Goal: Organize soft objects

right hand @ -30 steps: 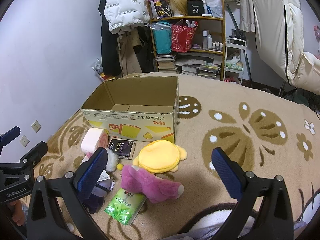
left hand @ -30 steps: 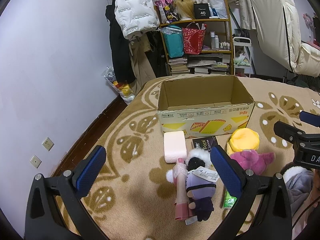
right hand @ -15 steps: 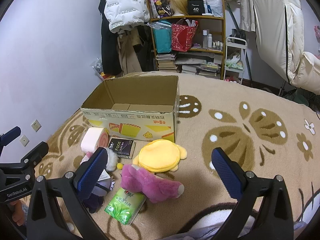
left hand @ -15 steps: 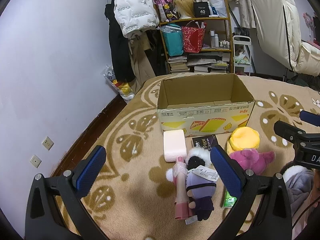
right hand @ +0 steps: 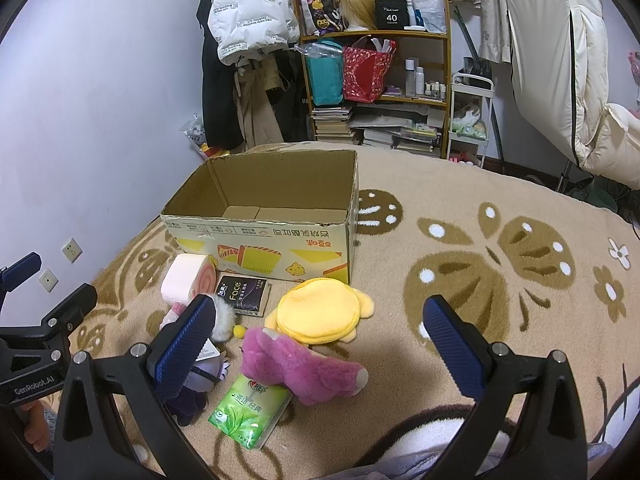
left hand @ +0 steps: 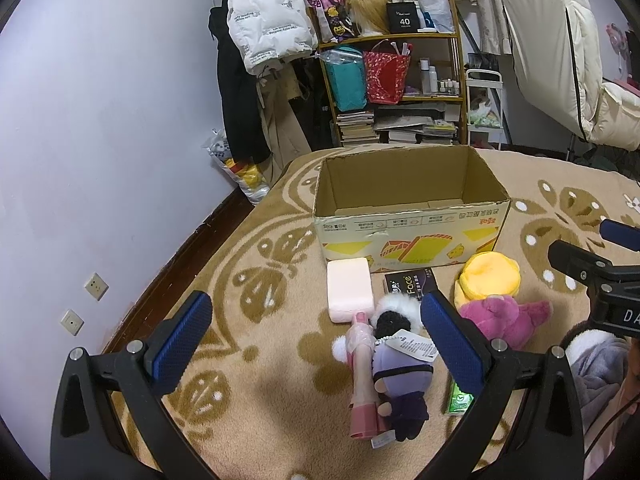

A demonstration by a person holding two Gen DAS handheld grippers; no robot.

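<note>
An open cardboard box [left hand: 408,228] [right hand: 264,240] stands on the patterned blanket. In front of it lie a pink-and-white roll cushion [left hand: 348,288] [right hand: 184,280], a purple doll with a furry hood [left hand: 400,364] [right hand: 200,376], a pink plush [left hand: 500,316] [right hand: 300,364], a yellow plush [left hand: 490,278] [right hand: 320,312], a black tissue pack [left hand: 410,284] [right hand: 246,294] and a green tissue pack [right hand: 250,410]. My left gripper [left hand: 316,344] is open and empty above the doll. My right gripper [right hand: 316,344] is open and empty above the pink plush.
The blanket [right hand: 500,272] covers a bed. A purple wall [left hand: 100,140] with sockets is on the left. A cluttered shelf [left hand: 396,88] and hanging coats [left hand: 264,20] stand behind the box. A covered chair [left hand: 560,60] is at the back right.
</note>
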